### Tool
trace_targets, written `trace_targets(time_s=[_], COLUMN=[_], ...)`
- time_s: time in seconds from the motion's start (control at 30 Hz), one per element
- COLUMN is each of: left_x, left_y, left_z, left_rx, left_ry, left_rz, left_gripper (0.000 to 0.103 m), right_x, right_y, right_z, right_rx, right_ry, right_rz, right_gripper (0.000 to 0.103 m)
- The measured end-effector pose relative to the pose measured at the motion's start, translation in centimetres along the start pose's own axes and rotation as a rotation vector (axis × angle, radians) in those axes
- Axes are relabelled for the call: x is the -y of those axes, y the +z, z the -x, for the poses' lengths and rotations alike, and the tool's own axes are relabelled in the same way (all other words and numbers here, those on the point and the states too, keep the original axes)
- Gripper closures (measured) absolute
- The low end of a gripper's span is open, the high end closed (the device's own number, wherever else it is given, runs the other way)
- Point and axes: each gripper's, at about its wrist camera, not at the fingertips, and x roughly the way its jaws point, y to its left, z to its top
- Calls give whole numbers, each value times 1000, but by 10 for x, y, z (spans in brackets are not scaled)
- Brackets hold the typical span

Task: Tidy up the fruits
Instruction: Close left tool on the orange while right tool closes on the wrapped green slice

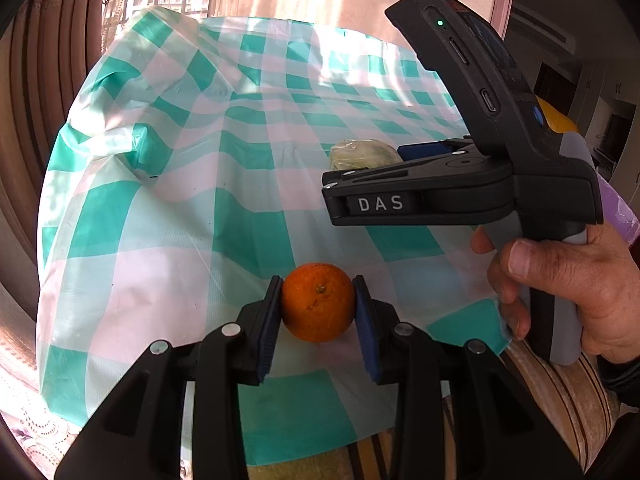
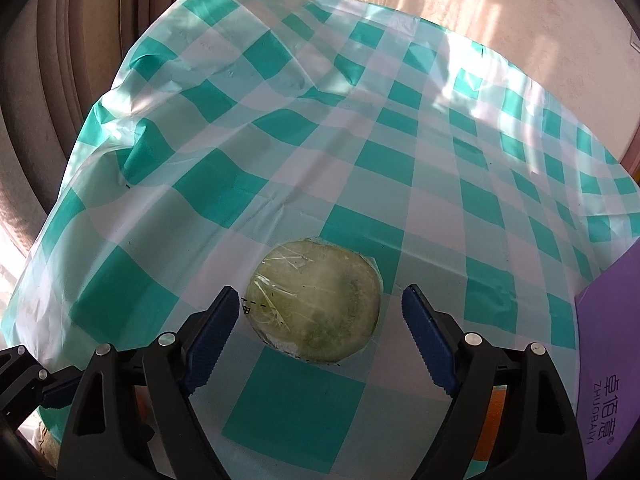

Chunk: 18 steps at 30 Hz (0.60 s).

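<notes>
Nearest you, your left gripper (image 1: 318,316) is clamped on the orange (image 1: 318,302), a blue pad pressed to each side of it, stem end facing the camera; the fruit sits low over the near edge of the checked cloth (image 1: 224,152), and whether it rests on the cloth or hangs just above it can't be told from here. Your right gripper (image 2: 318,320) has its jaws spread wide, nothing between the pads yet. Straight ahead of it, just past the fingertips and centred in the gap, lies the wrapped melon half (image 2: 314,300), cut face up under cling film, flat on the cloth. It's roughly round, so no long axis to line up with; the jaws look only a little wider than the melon, so keep that centring. The right hand is clearly the nearer one to the melon; in the left view the melon (image 1: 364,152) sits well beyond the orange, partly hidden behind the right gripper (image 1: 332,188). At the right edge a purple box (image 2: 608,360) stands beside the right gripper, near but not touching the melon; probably where the fruit goes, though that's a guess. Farther back the cloth is bare and rumpled, rising in folds at the far left.
</notes>
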Motion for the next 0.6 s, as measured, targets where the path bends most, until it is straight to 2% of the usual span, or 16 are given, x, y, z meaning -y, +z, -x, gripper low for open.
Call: trace_targets(time_s=[0.17,0.6], left_x=[0,0], left_y=[0,3], left_z=[0,2], left_rx=[1,-1], left_ry=[0,32], left_rz=[0,13], left_gripper=[68,68], right_x=[2,18], right_y=[1,-9], right_z=[-6,9], right_rx=[-4,22], right_ry=[25,90], right_rz=[-12,-79], right_gripper=[42,43])
